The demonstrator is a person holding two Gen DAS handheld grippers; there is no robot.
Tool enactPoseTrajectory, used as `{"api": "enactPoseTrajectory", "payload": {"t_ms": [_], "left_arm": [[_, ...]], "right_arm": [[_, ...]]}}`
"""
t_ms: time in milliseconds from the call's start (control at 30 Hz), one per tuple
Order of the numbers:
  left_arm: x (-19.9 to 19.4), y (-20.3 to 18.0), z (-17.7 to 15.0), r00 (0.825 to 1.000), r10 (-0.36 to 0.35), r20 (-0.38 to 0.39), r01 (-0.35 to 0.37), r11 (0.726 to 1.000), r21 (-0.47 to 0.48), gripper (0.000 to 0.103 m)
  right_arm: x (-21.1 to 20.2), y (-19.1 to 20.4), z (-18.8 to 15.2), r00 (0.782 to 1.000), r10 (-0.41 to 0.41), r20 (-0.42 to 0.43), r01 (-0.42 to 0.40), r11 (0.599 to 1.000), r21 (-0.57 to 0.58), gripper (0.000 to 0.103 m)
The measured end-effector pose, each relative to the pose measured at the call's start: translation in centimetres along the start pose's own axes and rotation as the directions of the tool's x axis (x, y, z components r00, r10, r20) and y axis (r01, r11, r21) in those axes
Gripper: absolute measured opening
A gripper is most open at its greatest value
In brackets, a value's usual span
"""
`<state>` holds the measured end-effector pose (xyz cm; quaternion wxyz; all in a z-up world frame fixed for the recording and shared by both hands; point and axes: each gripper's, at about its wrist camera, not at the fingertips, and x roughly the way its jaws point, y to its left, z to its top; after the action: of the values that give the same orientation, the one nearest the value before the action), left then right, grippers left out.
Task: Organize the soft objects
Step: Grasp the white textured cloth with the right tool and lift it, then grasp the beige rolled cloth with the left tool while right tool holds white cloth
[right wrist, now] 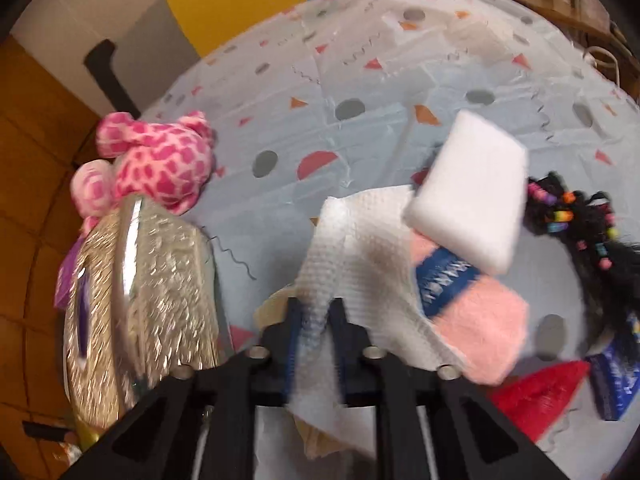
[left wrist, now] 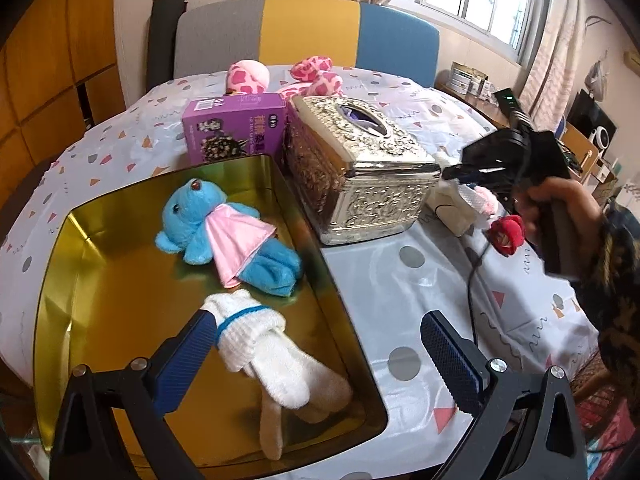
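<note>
A gold tray (left wrist: 100,280) holds a blue teddy bear in a pink dress (left wrist: 224,236) and a white sock toy (left wrist: 272,356). My left gripper (left wrist: 320,344) is open above the tray's right edge, its left finger beside the sock toy. My right gripper (right wrist: 316,320) is shut on a white paper towel (right wrist: 360,248), which lies against a white sponge (right wrist: 472,188) and a pink cloth with a blue band (right wrist: 480,320). A pink spotted plush (right wrist: 160,160) lies behind the silver tissue box (right wrist: 152,300). The right gripper also shows in the left wrist view (left wrist: 460,174), beside the box.
A purple carton (left wrist: 236,128) stands behind the tray. A black doll with coloured beads (right wrist: 580,224) and red and blue items (right wrist: 560,392) lie at the right. A black cable (left wrist: 472,280) crosses the patterned tablecloth (left wrist: 400,280). A striped chair (left wrist: 304,32) stands behind the table.
</note>
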<state>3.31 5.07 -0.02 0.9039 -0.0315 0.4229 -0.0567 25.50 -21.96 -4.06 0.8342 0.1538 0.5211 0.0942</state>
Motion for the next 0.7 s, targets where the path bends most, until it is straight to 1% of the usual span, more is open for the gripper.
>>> {"api": "enactPoseTrajectory", "payload": {"t_ms": [33, 167, 200, 233, 333, 433, 533, 600, 633, 700], "left_arm": [[0.1, -0.1, 0.2, 1.0, -0.004, -0.001, 0.004, 1.0, 0.003, 0.103], [0.1, -1.4, 0.7, 1.0, -0.019, 0.004, 0.019, 0.999, 0.036, 0.103], [0.2, -1.9, 0.9, 1.0, -0.027, 0.002, 0.026, 0.998, 0.048, 0.103], [0.4, -2.2, 1.1, 1.0, -0.031, -0.002, 0.031, 0.998, 0.056, 0.103], [1.4, -3.5, 1.6, 0.998, -0.051, -0.03, 0.053, 0.996, 0.074, 0.098], [2.1, -5.0, 2.6, 0.995, -0.086, -0.044, 0.089, 0.994, 0.071, 0.097], [3.3, -7.3, 3.7, 0.99, -0.125, -0.063, 0.13, 0.989, 0.077, 0.087], [4.2, -8.9, 4.4, 0.986, -0.147, -0.083, 0.154, 0.984, 0.091, 0.074], [4.9, -9.7, 4.8, 0.982, -0.161, -0.096, 0.171, 0.98, 0.101, 0.071], [6.0, -11.3, 5.5, 0.976, -0.183, -0.115, 0.196, 0.974, 0.112, 0.059]], "right_arm": [[-0.6, -0.1, -0.2, 1.0, -0.007, 0.006, 0.007, 1.0, -0.018, 0.007], [-3.5, -1.4, -1.3, 1.0, 0.006, 0.023, -0.005, 0.999, -0.047, 0.006], [-4.2, -2.0, -1.6, 0.999, 0.033, 0.021, -0.032, 0.999, -0.043, 0.006], [-4.8, -2.5, -1.9, 0.999, 0.04, 0.029, -0.039, 0.998, -0.043, 0.006], [-6.5, -3.8, -3.0, 0.997, -0.021, 0.074, 0.025, 0.998, -0.052, 0.006], [-7.2, -5.7, -3.4, 0.993, -0.037, 0.113, 0.039, 0.999, -0.013, 0.006], [-8.2, -7.3, -3.4, 0.989, -0.022, 0.143, 0.014, 0.998, 0.056, 0.006], [-8.7, -8.0, -3.2, 0.985, -0.028, 0.17, 0.013, 0.996, 0.09, 0.006], [-8.9, -8.4, -3.2, 0.984, -0.026, 0.175, 0.007, 0.995, 0.104, 0.006], [-9.0, -8.9, -3.1, 0.984, -0.03, 0.173, 0.009, 0.992, 0.124, 0.006]]}}
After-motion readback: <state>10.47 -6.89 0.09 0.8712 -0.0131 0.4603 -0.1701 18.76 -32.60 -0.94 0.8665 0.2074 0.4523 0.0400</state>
